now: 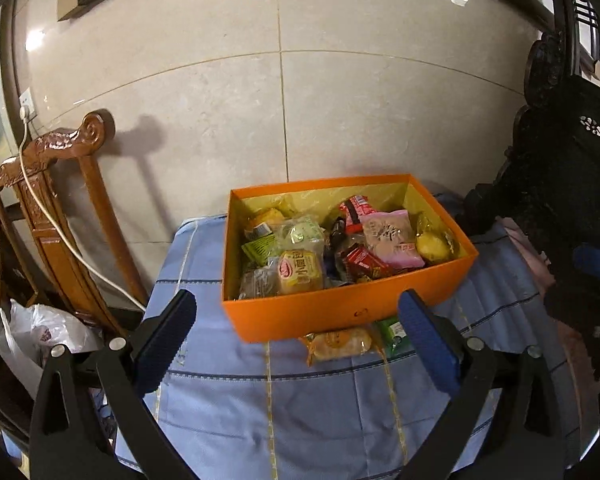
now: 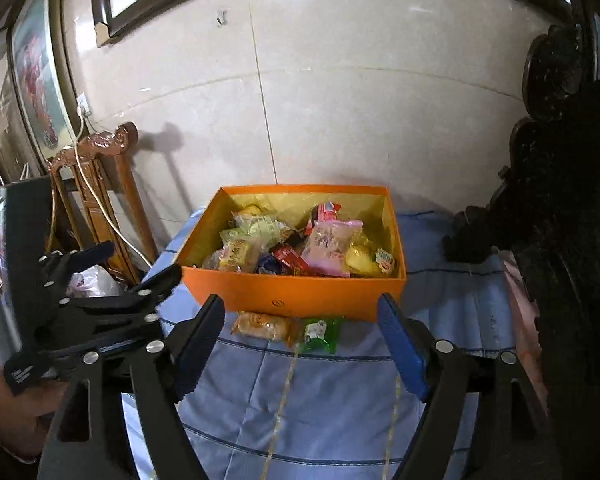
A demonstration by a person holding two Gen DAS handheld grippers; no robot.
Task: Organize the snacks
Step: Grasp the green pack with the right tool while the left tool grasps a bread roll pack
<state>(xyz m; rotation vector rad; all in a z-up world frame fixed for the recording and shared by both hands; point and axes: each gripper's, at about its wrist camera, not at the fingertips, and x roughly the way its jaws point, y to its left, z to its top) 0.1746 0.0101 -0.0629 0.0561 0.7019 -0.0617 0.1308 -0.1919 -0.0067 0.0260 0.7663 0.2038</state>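
Note:
An orange box [image 1: 324,312] [image 2: 300,294] full of wrapped snacks stands on the blue cloth [image 1: 300,408] [image 2: 332,392]. Two snacks lie on the cloth just in front of it: a yellow cake packet [image 1: 338,345] [image 2: 262,326] and a green packet [image 1: 394,332] [image 2: 320,334]. My left gripper [image 1: 298,320] is open and empty, above the cloth in front of the box. My right gripper [image 2: 302,322] is open and empty, also short of the box. The left gripper also shows at the left of the right wrist view [image 2: 140,260].
A carved wooden chair [image 1: 60,208] [image 2: 100,184] with a white cable stands at the left. A white plastic bag [image 1: 40,332] lies beside it. Dark carved furniture [image 1: 560,200] [image 2: 560,200] stands at the right. A tiled wall is behind the box.

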